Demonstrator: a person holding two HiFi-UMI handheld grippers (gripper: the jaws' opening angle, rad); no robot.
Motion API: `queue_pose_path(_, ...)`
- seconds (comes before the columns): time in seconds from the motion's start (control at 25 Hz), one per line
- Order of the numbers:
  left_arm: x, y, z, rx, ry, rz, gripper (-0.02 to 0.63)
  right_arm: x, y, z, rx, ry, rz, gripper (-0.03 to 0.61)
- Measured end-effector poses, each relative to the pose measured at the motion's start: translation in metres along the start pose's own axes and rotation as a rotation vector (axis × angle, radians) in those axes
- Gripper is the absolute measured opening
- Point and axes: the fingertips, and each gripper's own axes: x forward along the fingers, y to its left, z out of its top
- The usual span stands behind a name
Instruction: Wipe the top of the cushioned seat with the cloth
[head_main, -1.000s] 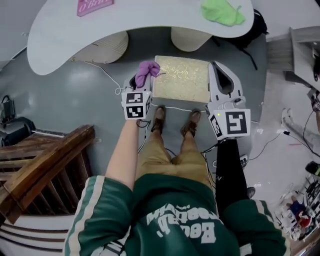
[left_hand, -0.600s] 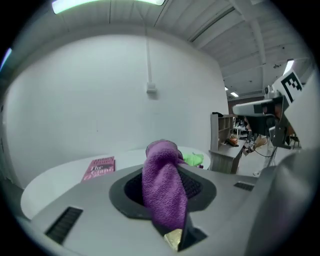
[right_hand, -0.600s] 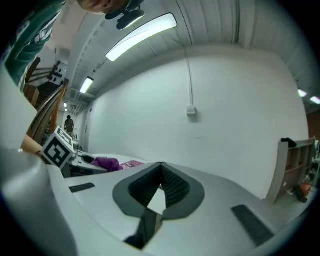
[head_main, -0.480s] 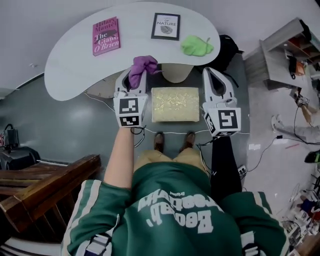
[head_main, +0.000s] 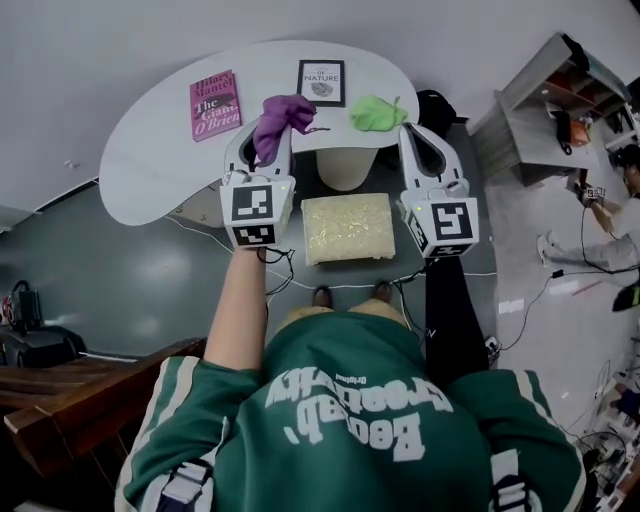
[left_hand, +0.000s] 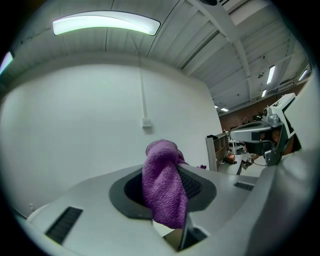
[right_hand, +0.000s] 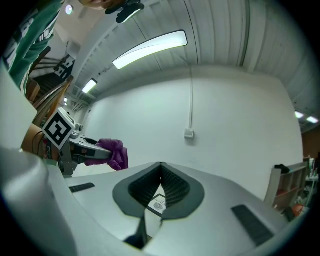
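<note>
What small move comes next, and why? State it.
Probably lower the left tool back toward the cushioned seat: it grips the purple cloth but appears over the white table, beyond the seat, so the cloth is not touching the seat top.

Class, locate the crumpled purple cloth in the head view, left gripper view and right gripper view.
Head view: crumpled purple cloth upper centre-left, held by the left gripper.
Left gripper view: centre, pinched between the jaws.
Right gripper view: middle left, at that gripper's tip.
Shared landmark: white wall box, both gripper views.
</note>
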Motion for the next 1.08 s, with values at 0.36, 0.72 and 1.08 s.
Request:
queue_pose_path(0.36, 0.0, 0.0, 0.021, 0.01, -0.045, -0.024, 0.127, 0.002, 0.004, 0.013, -0.026, -0.006, -0.017, 0.008)
queue_pose_path(0.72, -0.006, -0.008, 0.03, 0.028, -0.068, -0.044, 0.126, 0.001, 0.01, 0.016, -0.027, -0.008, -0.011, 0.008)
queue_pose_path(1.08, -0.014, -0.007, 0.032, 0.014, -0.07, -0.026, 0.126, -0.002, 0.018, 0.018, -0.018, -0.02, -0.003, 0.008)
